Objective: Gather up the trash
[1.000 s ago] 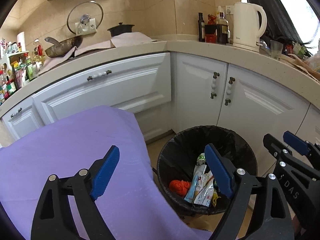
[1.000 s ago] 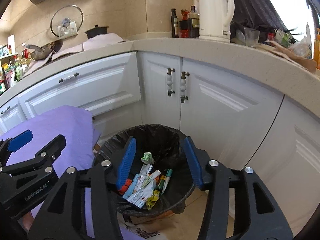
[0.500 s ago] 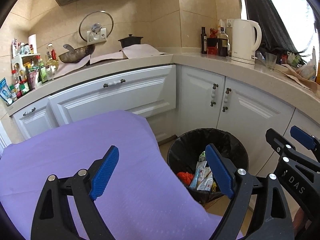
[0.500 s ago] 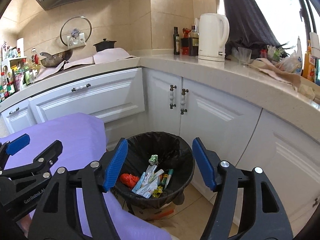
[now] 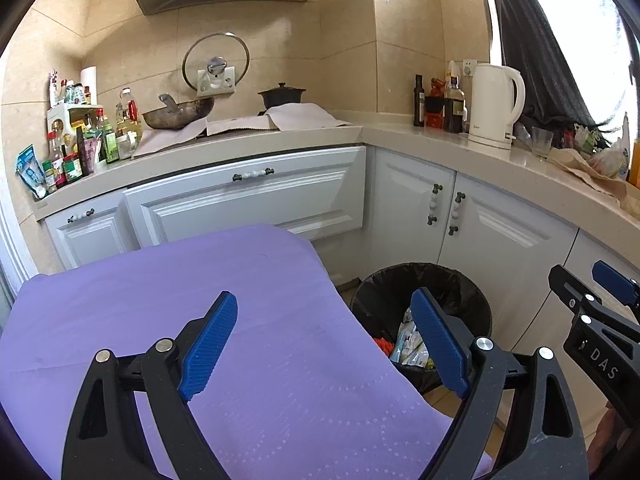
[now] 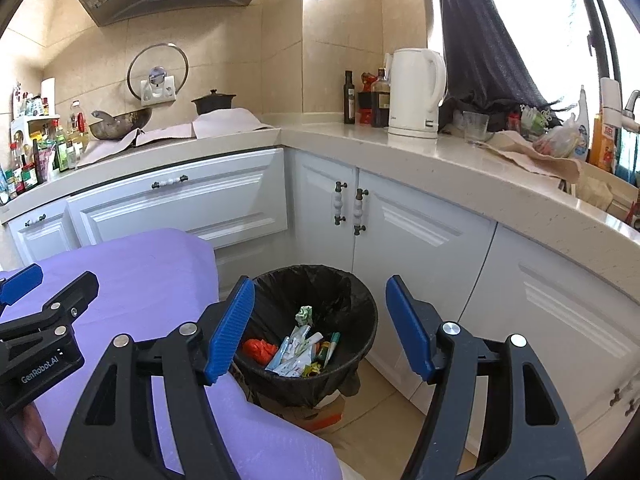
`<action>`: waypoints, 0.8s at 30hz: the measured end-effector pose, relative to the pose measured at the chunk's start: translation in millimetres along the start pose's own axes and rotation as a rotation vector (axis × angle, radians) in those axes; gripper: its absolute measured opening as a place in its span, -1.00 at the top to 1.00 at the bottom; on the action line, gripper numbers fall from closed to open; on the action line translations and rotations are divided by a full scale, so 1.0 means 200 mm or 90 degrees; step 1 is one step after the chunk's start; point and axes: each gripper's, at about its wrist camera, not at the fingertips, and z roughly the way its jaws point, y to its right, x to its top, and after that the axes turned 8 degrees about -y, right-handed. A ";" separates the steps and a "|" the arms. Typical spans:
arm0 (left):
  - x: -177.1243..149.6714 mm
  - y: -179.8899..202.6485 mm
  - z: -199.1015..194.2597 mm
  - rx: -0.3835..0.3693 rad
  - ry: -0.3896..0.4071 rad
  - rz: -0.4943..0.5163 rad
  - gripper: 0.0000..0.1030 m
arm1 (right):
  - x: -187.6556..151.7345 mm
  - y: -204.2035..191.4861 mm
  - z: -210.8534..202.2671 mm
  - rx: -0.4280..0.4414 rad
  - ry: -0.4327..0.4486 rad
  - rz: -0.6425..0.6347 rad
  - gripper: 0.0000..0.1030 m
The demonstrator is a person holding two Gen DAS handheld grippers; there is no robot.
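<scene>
A round bin with a black liner (image 6: 360, 292) stands on the floor by the corner cabinets, beside a table under a purple cloth (image 5: 168, 300). Several wrappers (image 6: 298, 350), a red crumpled piece (image 6: 260, 349) and a green scrap lie inside it. The bin also shows in the left wrist view (image 5: 460, 292). My left gripper (image 5: 324, 344) is open and empty above the cloth's right edge. My right gripper (image 6: 320, 326) is open and empty, high above the bin. No trash shows on the visible part of the cloth.
White cabinets (image 6: 420, 240) curve behind the bin under a beige counter (image 6: 460, 156). On it stand a white kettle (image 6: 416, 92), bottles, a glass and cloths. A wok (image 5: 178, 114), a black pot and condiment bottles sit at the left.
Both grippers have risen and pulled back from the bin, which now looks smaller and lower. More of the purple cloth and the counter has come into view. Both jaws stay open.
</scene>
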 end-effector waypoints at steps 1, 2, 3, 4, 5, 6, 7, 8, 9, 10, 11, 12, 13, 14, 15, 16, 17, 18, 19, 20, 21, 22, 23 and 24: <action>0.00 0.00 -0.01 -0.001 0.003 0.001 -0.67 | 0.00 0.00 -0.01 0.000 0.003 0.000 -0.29; 0.00 0.00 -0.03 -0.002 0.007 0.002 -0.67 | 0.00 -0.01 -0.03 0.000 0.005 -0.001 -0.29; -0.01 -0.01 -0.04 -0.004 0.010 0.002 -0.67 | 0.00 -0.01 -0.04 0.000 0.008 -0.002 -0.29; -0.01 -0.01 -0.05 -0.004 0.013 0.003 -0.67 | 0.00 -0.01 -0.05 0.000 0.010 -0.003 -0.29; -0.01 -0.01 -0.06 -0.006 0.015 0.002 -0.67 | 0.00 -0.01 -0.06 0.000 0.012 -0.004 -0.30; -0.01 -0.02 -0.07 -0.007 0.018 0.002 -0.67 | -0.01 -0.02 -0.07 0.000 0.014 -0.005 -0.30; -0.01 -0.02 -0.08 -0.008 0.020 0.001 -0.67 | -0.01 -0.01 -0.07 0.001 0.016 -0.005 -0.30; -0.01 -0.02 -0.09 -0.008 0.023 0.001 -0.67 | -0.01 -0.02 -0.08 0.001 0.017 -0.006 -0.30; -0.01 -0.03 -0.10 -0.008 0.024 -0.001 -0.67 | -0.01 -0.02 -0.09 0.001 0.018 -0.006 -0.30; -0.02 -0.03 -0.11 -0.009 0.025 -0.002 -0.67 | -0.01 -0.02 -0.09 0.001 0.019 -0.005 -0.30; -0.02 -0.04 -0.11 -0.010 0.026 -0.003 -0.67 | -0.01 -0.02 -0.10 0.001 0.020 -0.005 -0.30; -0.02 -0.04 -0.11 -0.010 0.027 -0.005 -0.67 | -0.01 -0.02 -0.10 0.000 0.021 -0.005 -0.30; -0.02 -0.04 -0.12 -0.010 0.027 -0.005 -0.67 | -0.01 -0.02 -0.11 0.000 0.022 -0.006 -0.30; -0.03 -0.05 -0.12 -0.009 0.027 -0.005 -0.67 | -0.01 -0.02 -0.11 0.000 0.022 -0.006 -0.30; -0.03 -0.05 -0.12 -0.010 0.028 -0.005 -0.67 | -0.01 -0.02 -0.11 0.000 0.023 -0.006 -0.30; -0.03 -0.05 -0.12 -0.010 0.028 -0.005 -0.67 | -0.01 -0.02 -0.11 0.000 0.023 -0.006 -0.30; -0.03 -0.05 -0.12 -0.010 0.029 -0.006 -0.67 | -0.01 -0.02 -0.12 -0.001 0.023 -0.007 -0.30; -0.03 -0.05 -0.12 -0.010 0.030 -0.006 -0.67 | -0.01 -0.02 -0.11 -0.001 0.023 -0.007 -0.30; -0.03 -0.05 -0.13 -0.010 0.030 -0.005 -0.67 | 0.00 -0.02 -0.12 0.000 0.024 -0.007 -0.30; -0.03 -0.05 -0.13 -0.010 0.031 -0.004 -0.67 | 0.00 -0.02 -0.12 0.000 0.025 -0.007 -0.30; -0.03 -0.05 -0.14 -0.010 0.032 -0.004 -0.67 | 0.00 -0.02 -0.12 0.000 0.025 -0.008 -0.30; -0.03 -0.05 -0.14 -0.010 0.032 -0.005 -0.67 | 0.00 -0.02 -0.12 -0.001 0.025 -0.008 -0.30; -0.03 -0.05 -0.14 -0.011 0.031 -0.005 -0.67 | 0.00 -0.02 -0.12 0.000 0.025 -0.008 -0.30; -0.03 -0.05 -0.14 -0.011 0.032 -0.006 -0.67 | 0.00 -0.02 -0.12 0.000 0.025 -0.008 -0.30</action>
